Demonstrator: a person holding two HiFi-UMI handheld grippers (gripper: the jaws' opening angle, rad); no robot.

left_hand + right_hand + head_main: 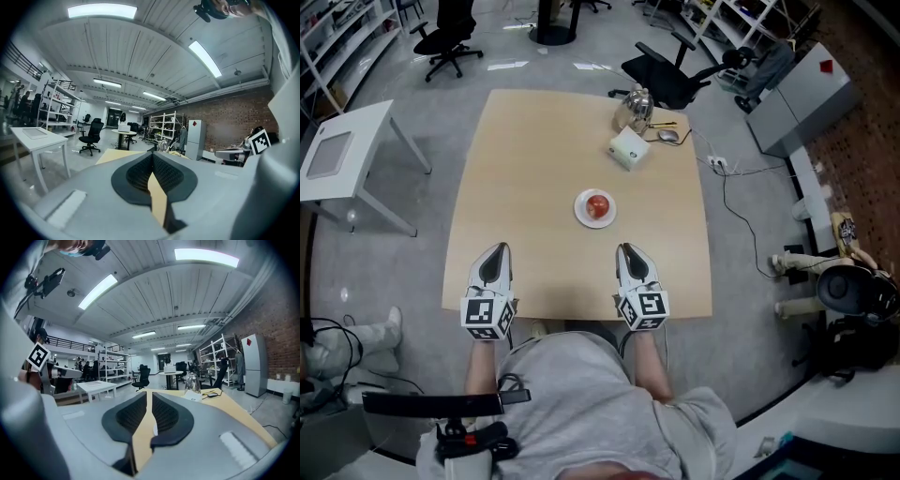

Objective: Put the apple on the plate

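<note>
Item: apple (598,205), red, seated on a small white plate (581,214) near the middle of the desk (525,169); it sits slightly toward the plate's far right and looks settled. Left tool (496,249): at the near desk edge, well apart from the plate, jaws closed tip to tip, nothing held. Right tool (628,247): likewise at the near edge, nearer the plate's side, jaws all but together with only a thin slit between them, nothing in it. Other stock, far end of desk: white box (629,147), glass jug (635,106), mouse (668,136). Assessment: placement appears done, with the hands parked clear. Handling note: the step is best finished by holding both tools low and short of the plate, avoiding any nudge to its rim, since a round fruit on a shallow dish would probably roll readily.
</note>
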